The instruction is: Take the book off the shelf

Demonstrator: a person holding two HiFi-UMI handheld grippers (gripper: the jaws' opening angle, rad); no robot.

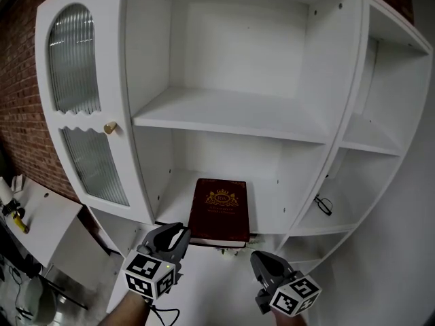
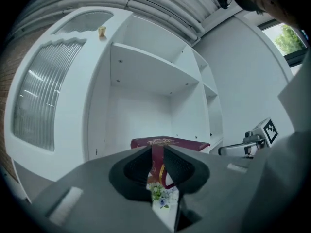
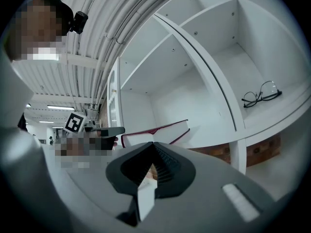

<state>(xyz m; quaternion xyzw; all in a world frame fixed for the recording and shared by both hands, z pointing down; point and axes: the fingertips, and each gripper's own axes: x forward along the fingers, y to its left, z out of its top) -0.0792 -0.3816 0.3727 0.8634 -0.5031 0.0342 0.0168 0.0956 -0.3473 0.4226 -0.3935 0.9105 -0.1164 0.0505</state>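
Pinching the book's point(image 1: 219, 209) 7 o'clock corner, the left gripper point(image 1: 182, 235) sat nearer (the right gripper's point(image 1: 257, 257) fingers, closed and empty, hung at 5 o'clock).

Left gripper point(image 1: 181, 233) covers the near corner of the book point(image 1: 219, 212) in the head view. Gold cover print point(image 1: 221, 197): way too small to read. Flowery scrap point(image 1: 228, 251) beside that gripper's tip, no clue what it is.

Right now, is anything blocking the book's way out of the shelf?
Nothing visible does. The book overhangs the front edge of its shelf, the door is swung aside, and the left claw grips its near corner.
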